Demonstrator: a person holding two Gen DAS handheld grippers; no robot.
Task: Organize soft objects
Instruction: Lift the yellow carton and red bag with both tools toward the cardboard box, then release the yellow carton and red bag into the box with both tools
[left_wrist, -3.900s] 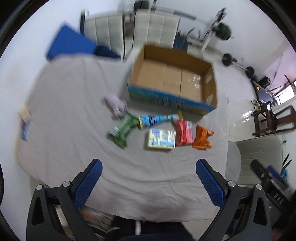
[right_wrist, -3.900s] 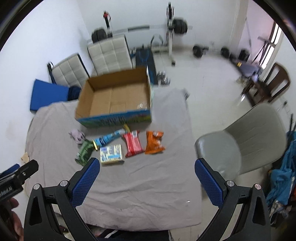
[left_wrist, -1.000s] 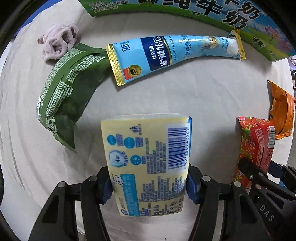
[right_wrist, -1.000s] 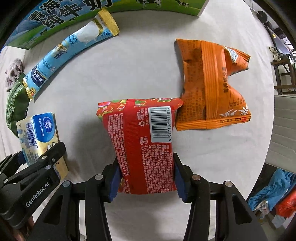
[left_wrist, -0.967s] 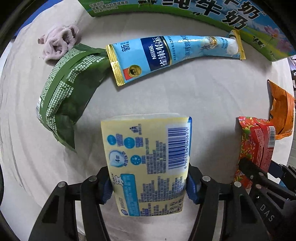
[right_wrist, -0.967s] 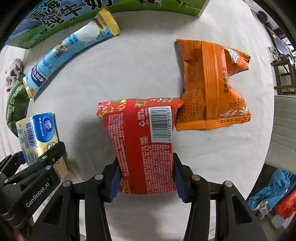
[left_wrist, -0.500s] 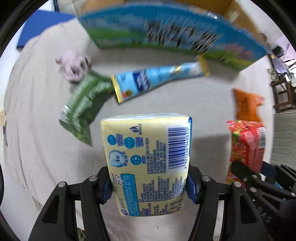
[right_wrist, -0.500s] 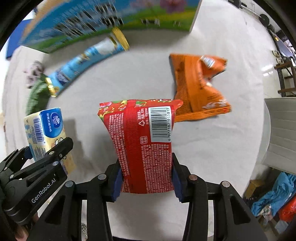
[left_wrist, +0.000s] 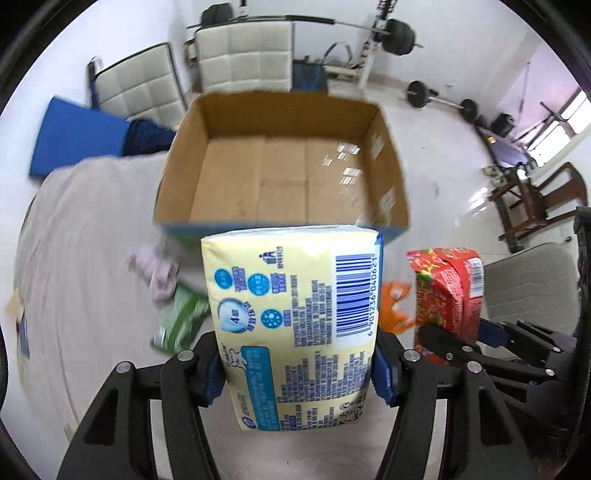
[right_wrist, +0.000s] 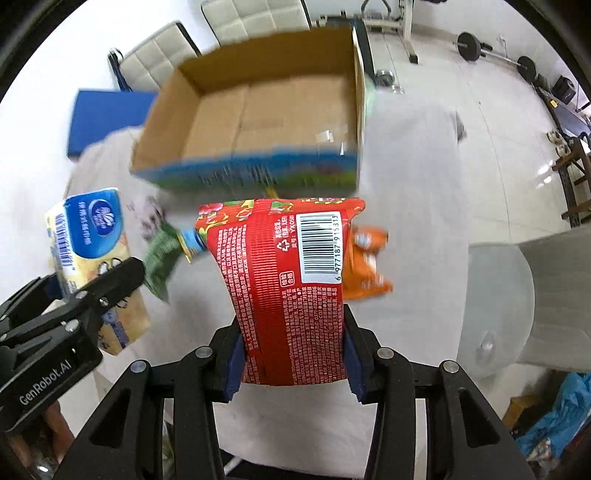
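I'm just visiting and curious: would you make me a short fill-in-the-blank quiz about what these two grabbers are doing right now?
1. The left gripper is clamped on a pale ____ tissue pack.
2. The right gripper is clamped on a ____ snack bag.
3. The cardboard box behind both has ____ inside it.
4. An ____ snack bag lies on the grey cloth, partly hidden by the held bag.

Missing words: yellow; red; nothing; orange
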